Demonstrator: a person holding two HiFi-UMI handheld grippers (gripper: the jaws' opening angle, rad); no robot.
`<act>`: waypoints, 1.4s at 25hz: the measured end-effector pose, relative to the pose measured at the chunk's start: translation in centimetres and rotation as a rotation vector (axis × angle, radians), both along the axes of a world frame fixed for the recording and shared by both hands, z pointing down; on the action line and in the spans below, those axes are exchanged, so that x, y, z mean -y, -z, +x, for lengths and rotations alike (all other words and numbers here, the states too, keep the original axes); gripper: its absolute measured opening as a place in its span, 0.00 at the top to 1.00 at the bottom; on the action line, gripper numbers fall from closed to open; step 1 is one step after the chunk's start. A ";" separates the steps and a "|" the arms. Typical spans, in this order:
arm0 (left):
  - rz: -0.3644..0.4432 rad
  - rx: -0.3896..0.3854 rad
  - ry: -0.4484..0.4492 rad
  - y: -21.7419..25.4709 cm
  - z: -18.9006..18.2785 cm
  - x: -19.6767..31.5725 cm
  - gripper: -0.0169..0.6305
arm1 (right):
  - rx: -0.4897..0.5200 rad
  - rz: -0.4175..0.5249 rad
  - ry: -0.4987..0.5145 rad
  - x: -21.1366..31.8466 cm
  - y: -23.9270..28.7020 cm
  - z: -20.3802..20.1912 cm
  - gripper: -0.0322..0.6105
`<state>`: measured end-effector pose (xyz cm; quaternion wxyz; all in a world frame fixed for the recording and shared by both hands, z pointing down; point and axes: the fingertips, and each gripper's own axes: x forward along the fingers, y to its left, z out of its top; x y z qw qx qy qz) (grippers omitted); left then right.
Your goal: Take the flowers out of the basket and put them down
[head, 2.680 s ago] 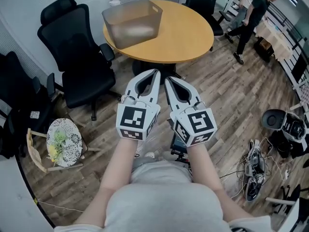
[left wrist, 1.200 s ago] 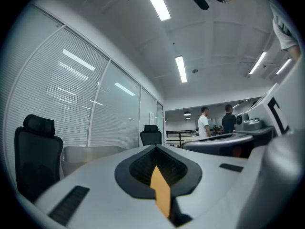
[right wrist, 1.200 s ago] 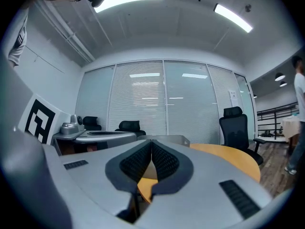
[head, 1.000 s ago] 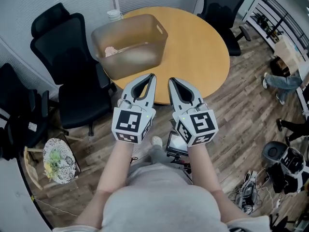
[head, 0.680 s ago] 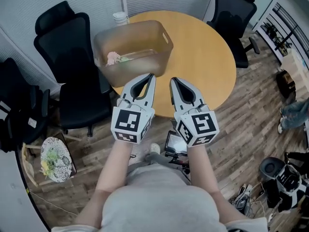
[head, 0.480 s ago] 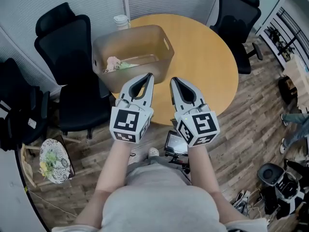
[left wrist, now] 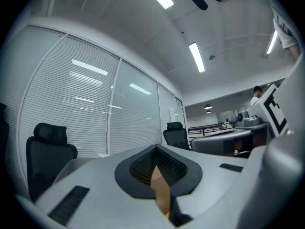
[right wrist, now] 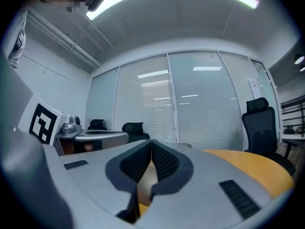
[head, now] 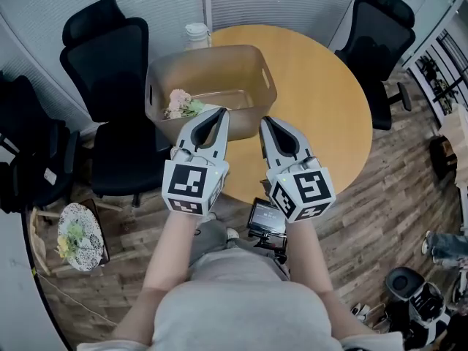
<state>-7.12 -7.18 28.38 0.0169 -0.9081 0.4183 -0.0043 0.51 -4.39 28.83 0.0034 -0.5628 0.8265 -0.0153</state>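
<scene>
Flowers (head: 181,104): one small bunch, a pale pink bloom with green leaves, lying on the floor of the basket (head: 257,102) at its left end, close to the left wall. The basket is a translucent brown tub with handle slots in its end walls. It stands on the round wooden table (head: 325,115), on the part nearest me and toward the left edge. A white lidded cup (head: 196,34) stands on the table just behind the basket.

My left claw (head: 221,111): jaws pressed together at the tips, with nothing between the pads; only a sliver of brown surface shows through the gap behind them. In the head view its tip lies over the basket's near rim, just to the right of the flowers. I cannot tell whether it touches the rim.

My right claw (head: 264,121): jaws pressed together, nothing gripped. Its tip lies near the basket's near right corner, over the table top. Both claws point forward, side by side, with a narrow gap between them.

Surroundings: black office chairs (head: 110,57) stand round the table, one directly left of the basket. A slatted glass wall (right wrist: 200,104) runs behind. A round patterned stool (head: 77,236) stands on the wood floor to my left.
</scene>
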 end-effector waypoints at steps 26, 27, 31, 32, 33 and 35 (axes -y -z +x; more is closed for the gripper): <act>0.041 -0.063 0.106 3.3 -7.5 12.4 0.97 | -0.160 -0.005 0.219 13.2 1.2 -7.6 0.91; 0.043 -0.058 0.110 3.3 -7.7 12.8 0.97 | -0.173 -0.006 0.235 13.8 1.2 -8.2 0.91; 0.049 -0.044 0.137 3.3 -8.7 14.7 0.97 | -0.220 -0.039 0.291 16.1 0.5 -9.5 0.91; 0.051 -0.039 0.144 3.3 -9.0 15.1 0.97 | -0.230 -0.053 0.313 16.6 0.2 -9.8 0.91; 0.054 -0.031 0.151 3.3 -9.3 15.5 0.97 | -0.242 -0.069 0.342 17.0 -0.2 -10.3 0.91; 0.061 -0.015 0.165 3.1 -10.1 16.4 0.97 | -0.282 -0.104 0.405 17.7 -1.1 -11.5 0.91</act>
